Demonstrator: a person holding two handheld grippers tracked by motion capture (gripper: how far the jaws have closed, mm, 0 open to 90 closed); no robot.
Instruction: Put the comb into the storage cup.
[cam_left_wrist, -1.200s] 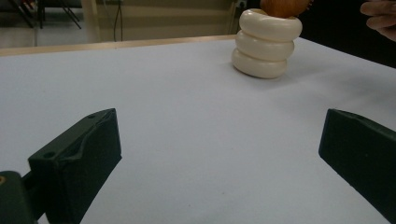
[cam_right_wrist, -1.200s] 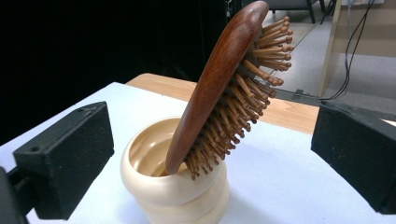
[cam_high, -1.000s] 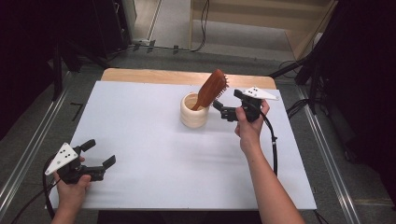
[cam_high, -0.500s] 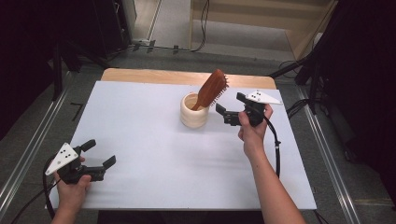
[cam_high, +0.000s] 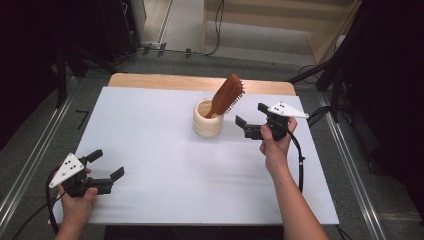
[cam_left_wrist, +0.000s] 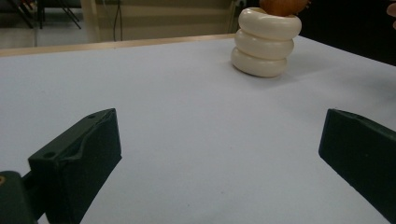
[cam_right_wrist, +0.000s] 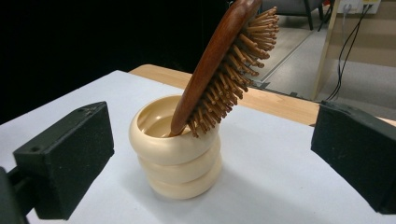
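We see a brown wooden hairbrush (cam_high: 227, 95) leaning handle-down in a cream ribbed holder (cam_high: 207, 120), just beyond our right gripper (cam_high: 250, 121), both grippers' fingers released.

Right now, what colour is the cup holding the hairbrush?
Cream, with a ribbed, three-ring shape. The cup shows best in the right gripper view.

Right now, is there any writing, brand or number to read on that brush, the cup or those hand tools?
None: the brush, the cup, the table and both grippers, left and right, bear no readable text. The grey plates on the grippers carry only dark dots, no letters.
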